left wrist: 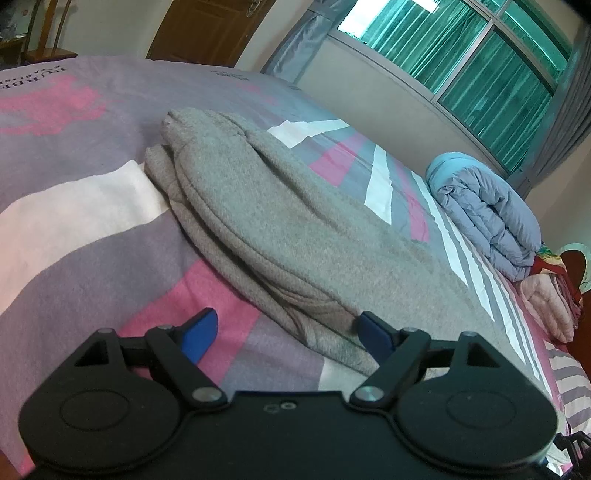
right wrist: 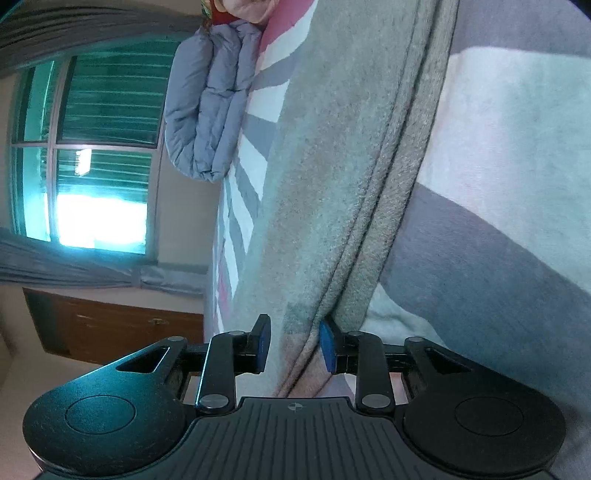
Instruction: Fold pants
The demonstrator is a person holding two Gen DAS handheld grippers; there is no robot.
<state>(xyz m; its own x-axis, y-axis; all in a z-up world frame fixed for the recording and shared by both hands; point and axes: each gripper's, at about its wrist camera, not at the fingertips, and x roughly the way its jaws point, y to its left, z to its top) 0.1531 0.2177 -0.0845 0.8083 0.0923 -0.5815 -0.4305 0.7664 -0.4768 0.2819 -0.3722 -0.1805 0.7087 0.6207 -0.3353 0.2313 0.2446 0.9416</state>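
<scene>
Grey pants (left wrist: 295,236) lie folded lengthwise on a bed sheet (left wrist: 74,229) patterned in pink, white and lilac. The left wrist view looks along them from one end: stacked edges run down the near side, and the far end tapers toward a brown door (left wrist: 207,26). Only this view shows a rolled blue quilt (left wrist: 487,214) at the bed's far edge, with pink bedding (left wrist: 546,306) just beside it, under a green-curtained window (left wrist: 480,62).

The left gripper (left wrist: 288,332) hovers with its blue pads spread wide; the right-hand pad (left wrist: 375,332) sits over the near end of the cloth, the other over bare sheet, and nothing is pinched between them.

The right wrist view is rolled sideways and sits much closer to the fabric. It shows what the other cannot: the right gripper (right wrist: 295,343) straddling the layered edge of the pants (right wrist: 332,166), its jaws narrowed, with the folded seams passing between the pads. Whether the pads actually press the cloth cannot be told. No containers appear in either view.
</scene>
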